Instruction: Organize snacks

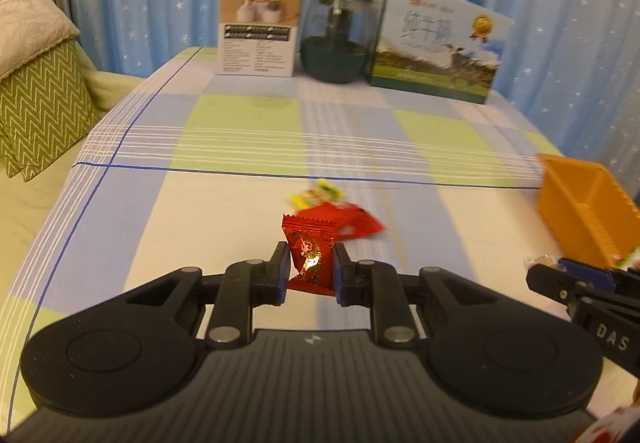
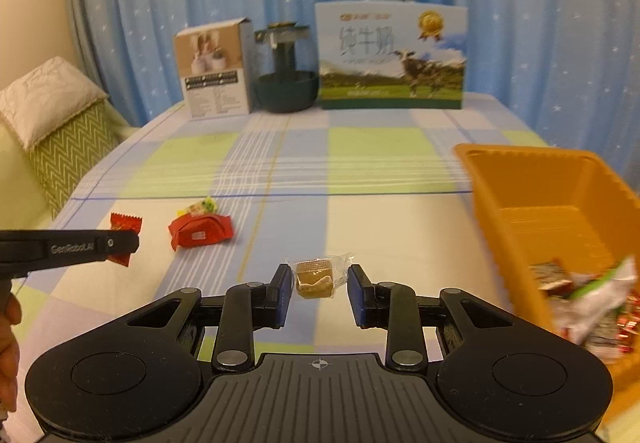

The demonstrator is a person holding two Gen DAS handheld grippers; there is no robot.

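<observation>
Left gripper (image 1: 311, 269) was seen clamped on a small red candy packet (image 1: 310, 252), pinched between the blue pads at lower centre of the left wrist view, held clear of the checked tablecloth (image 1: 240, 123). In the right wrist view the same packet (image 2: 125, 231) was seen at the far left, partly hidden behind the black finger (image 2: 96, 245).

Right gripper (image 2: 319, 289) was closed on a clear-wrapped brown snack (image 2: 316, 279): the wrapper was nipped at its sides by the pads, the brown block sitting centred between them, at lower centre of the frame.

Left on the cloth: a larger red packet (image 2: 202, 233) and a yellow-green packet (image 2: 200, 207) just behind it, touching or overlapping, left of centre, well apart from the right gripper.

Orange bin (image 2: 560, 187) was seen at the right edge, wrapped snacks (image 2: 588, 299) piled in its near end. Boxes and a dark bowl-shaped item (image 2: 286, 91) were lined up at the table's far edge, upper centre.
</observation>
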